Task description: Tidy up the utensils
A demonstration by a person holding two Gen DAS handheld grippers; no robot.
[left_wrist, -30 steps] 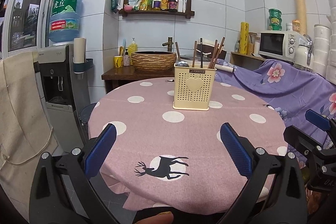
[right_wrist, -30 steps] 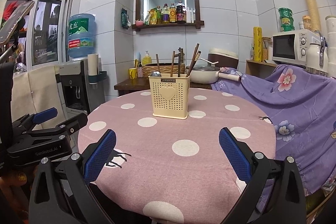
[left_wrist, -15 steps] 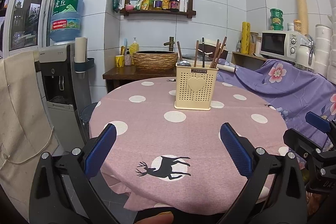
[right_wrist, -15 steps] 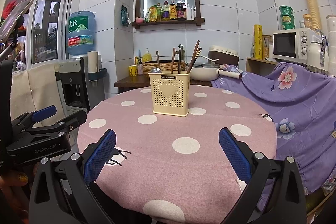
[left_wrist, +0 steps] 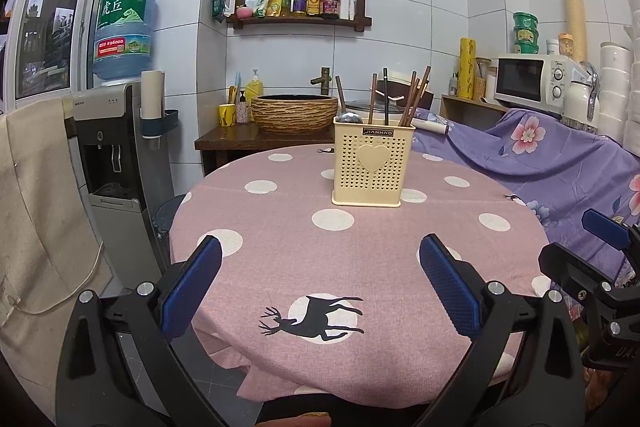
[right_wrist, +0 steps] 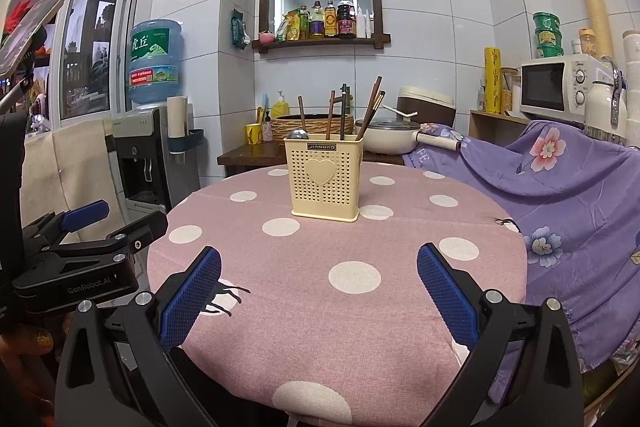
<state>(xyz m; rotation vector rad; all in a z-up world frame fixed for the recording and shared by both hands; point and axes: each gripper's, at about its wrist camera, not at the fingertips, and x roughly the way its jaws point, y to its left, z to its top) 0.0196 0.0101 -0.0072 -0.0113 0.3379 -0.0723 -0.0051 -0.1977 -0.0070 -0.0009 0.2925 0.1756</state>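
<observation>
Both wrist views have drawn back and tilted slightly, so the utensil holder point(left_wrist: 373, 163) sits a little lower in each than a second ago. Left gripper point(left_wrist: 320, 263) hangs released, jaws spread wide and empty, over the near edge of the round table point(left_wrist: 280, 251) by the deer print point(left_wrist: 316, 315). Right gripper point(right_wrist: 319, 273) is likewise spread and empty. The cream holder stands upright toward the far side, well apart from both, with chopsticks point(right_wrist: 370, 111) and a ladle point(right_wrist: 298, 134) inside.
</observation>
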